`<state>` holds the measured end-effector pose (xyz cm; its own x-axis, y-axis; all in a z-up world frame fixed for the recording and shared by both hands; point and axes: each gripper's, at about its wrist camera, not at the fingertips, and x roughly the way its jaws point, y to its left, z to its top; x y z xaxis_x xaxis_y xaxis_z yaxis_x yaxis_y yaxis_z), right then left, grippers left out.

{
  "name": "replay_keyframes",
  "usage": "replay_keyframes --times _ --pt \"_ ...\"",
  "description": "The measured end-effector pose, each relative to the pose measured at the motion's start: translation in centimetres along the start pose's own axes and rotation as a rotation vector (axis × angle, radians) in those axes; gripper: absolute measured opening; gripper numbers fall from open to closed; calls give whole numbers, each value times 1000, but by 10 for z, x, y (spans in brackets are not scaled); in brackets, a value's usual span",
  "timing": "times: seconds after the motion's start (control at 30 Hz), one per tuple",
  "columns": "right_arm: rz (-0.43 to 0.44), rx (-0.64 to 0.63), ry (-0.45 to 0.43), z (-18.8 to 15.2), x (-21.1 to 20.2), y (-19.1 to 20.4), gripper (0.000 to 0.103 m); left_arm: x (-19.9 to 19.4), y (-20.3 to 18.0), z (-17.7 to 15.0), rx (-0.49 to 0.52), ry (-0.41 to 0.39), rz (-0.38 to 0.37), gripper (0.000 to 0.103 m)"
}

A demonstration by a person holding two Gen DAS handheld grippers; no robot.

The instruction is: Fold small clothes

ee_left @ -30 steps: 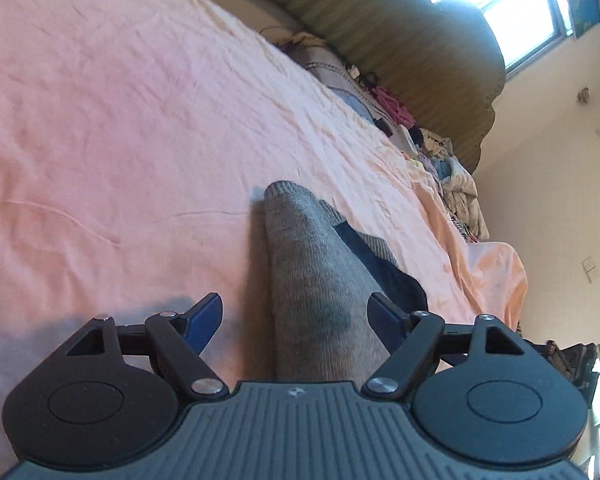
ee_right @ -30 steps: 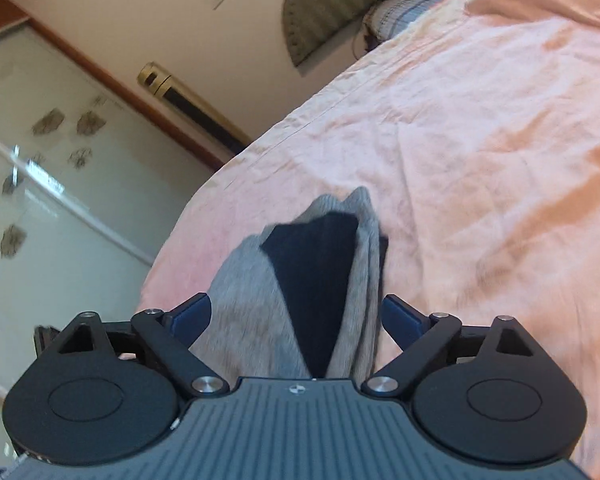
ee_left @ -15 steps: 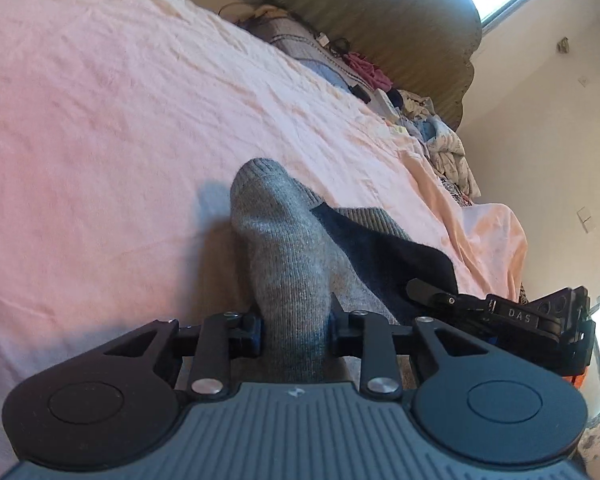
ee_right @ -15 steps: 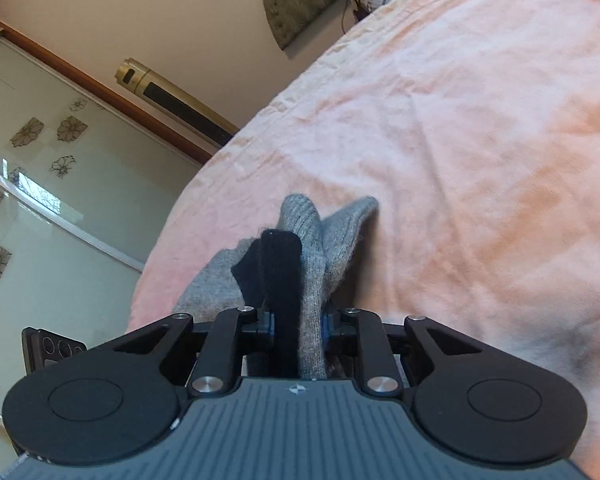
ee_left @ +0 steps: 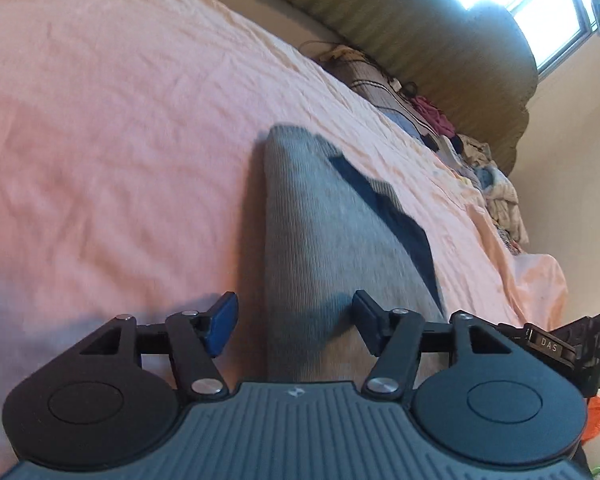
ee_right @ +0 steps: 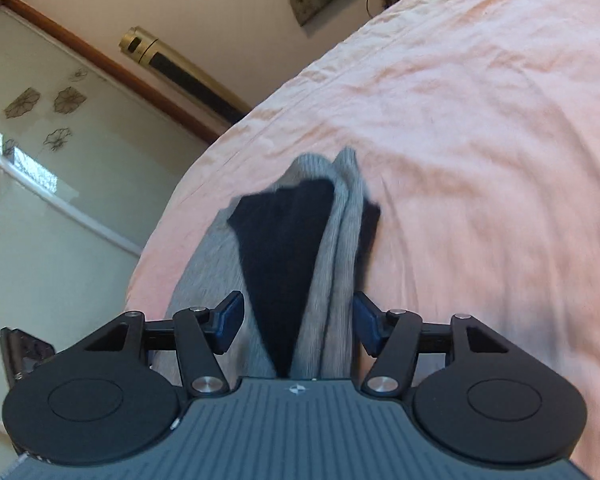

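Observation:
A pair of grey socks with navy heels [ee_left: 324,232] lies flat on the pink bedsheet [ee_left: 120,140], running away from the camera. My left gripper [ee_left: 296,320] is open, its blue pads on either side of the near end of the socks. In the right wrist view the same socks [ee_right: 300,248] lie on the sheet [ee_right: 480,160], one over the other with a navy patch on top. My right gripper [ee_right: 298,320] is open and straddles their near end. The right gripper's body shows at the left wrist view's right edge [ee_left: 560,348].
A green padded headboard [ee_left: 440,40] with pillows and a heap of clothes [ee_left: 480,160] stands at the bed's far end. A bright window [ee_left: 540,0] is above it. A glass sliding door [ee_right: 40,160] and a gold floor-standing unit [ee_right: 180,72] are beyond the bed's edge.
Both grippers were open a second ago, shut on the socks and lifted them half a second ago. Now both have opened and the socks lie flat on the sheet.

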<state>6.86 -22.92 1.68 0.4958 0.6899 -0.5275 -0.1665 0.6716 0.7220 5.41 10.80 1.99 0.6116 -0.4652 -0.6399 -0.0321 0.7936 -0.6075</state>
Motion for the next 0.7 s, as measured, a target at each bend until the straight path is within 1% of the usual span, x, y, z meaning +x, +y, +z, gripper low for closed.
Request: replay_keyframes --times 0.03,0.1,0.13,0.17,0.2,0.23,0.3,0.37,0.4,0.43,0.47,0.5,0.53,0.57,0.6,0.63,0.67,0.7 --pt "11 -10 19 -12 -8 2 61 -1 2 -12 -16 31 -27 62" --pt "13 -18 57 -33 -16 7 61 -7 -2 -31 -5 19 -57 60" --pt "16 -41 77 -43 -16 11 58 -7 -6 -37 13 27 -65 59" --pt "5 -76 76 -52 -17 15 51 -4 -13 -42 50 48 -51 29" --pt "-23 -107 86 -57 -15 18 22 2 -17 -44 77 79 -23 13" --pt "-33 -121 99 -59 -15 20 19 1 -19 -46 88 75 -10 13" --pt "-40 -166 93 -62 -24 27 19 -8 -24 -44 130 74 4 11" --pt "-63 -219 84 -64 -35 31 19 -18 -26 -46 195 73 27 11" --pt "-90 -238 91 -66 -35 29 18 -19 -23 -49 233 77 61 12" --pt "-94 -246 87 -68 -33 23 14 -20 -22 -54 266 65 75 13" --pt "-75 -228 74 -69 -33 18 14 -23 -22 -59 293 43 79 14" --pt "-64 -199 80 -66 -33 16 18 -28 -27 -62 326 23 102 15" --pt "-55 -176 91 -61 -35 16 31 -36 -35 -65 357 -6 125 16" --pt "-61 -155 73 -55 -40 19 38 -47 -42 -69 392 -43 141 16" --pt "-69 -157 19 -48 -49 24 46 -58 -51 -73 429 -89 160 20" --pt "-63 -162 -34 -38 -55 28 48 -67 -59 -76 470 -141 177 22" --pt "-46 -158 -76 -26 -59 33 48 -73 -73 -78 528 -213 189 35" --pt "-39 -150 -101 -14 -57 37 48 -76 -84 -80 577 -267 192 62"
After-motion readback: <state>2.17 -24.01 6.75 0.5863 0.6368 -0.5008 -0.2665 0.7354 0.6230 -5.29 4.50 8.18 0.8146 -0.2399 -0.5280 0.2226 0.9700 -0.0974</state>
